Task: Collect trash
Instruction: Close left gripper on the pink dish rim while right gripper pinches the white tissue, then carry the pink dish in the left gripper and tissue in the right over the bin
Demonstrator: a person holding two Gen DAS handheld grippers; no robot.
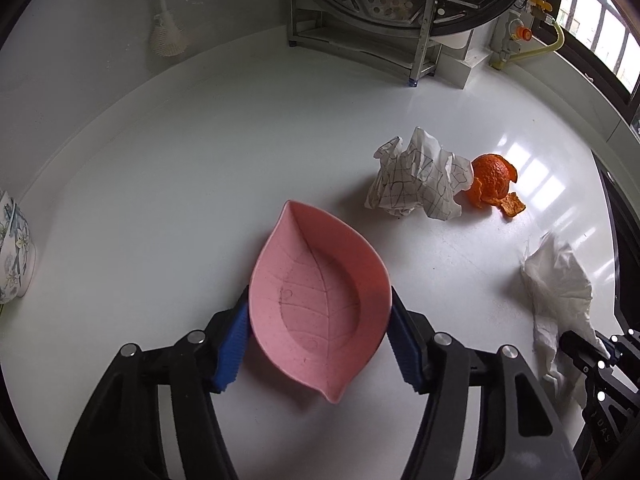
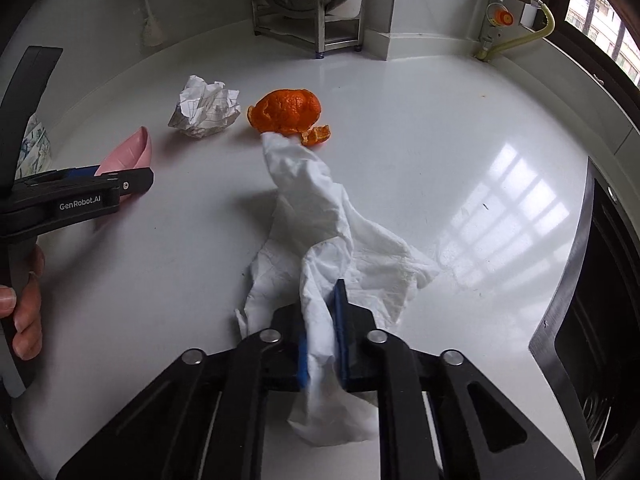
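My left gripper (image 1: 319,312) is shut on a pink leaf-shaped dish (image 1: 320,296), its blue pads against both sides, just above the white counter. My right gripper (image 2: 322,328) is shut on a white crumpled tissue (image 2: 320,216) that trails forward onto the counter. The tissue also shows in the left wrist view (image 1: 558,292). A crumpled lined paper ball (image 1: 416,176) (image 2: 206,106) and orange peel (image 1: 494,184) (image 2: 288,112) lie side by side farther back. The dish (image 2: 128,152) and left gripper (image 2: 120,186) show at the left of the right wrist view.
A metal rack with a perforated steamer tray (image 1: 384,4) stands at the back. A white brush (image 1: 166,36) hangs on the wall. A floral bowl (image 1: 14,248) sits at the far left. A stove edge (image 2: 568,296) borders the right. A yellow gas hose (image 2: 520,40) runs at the back right.
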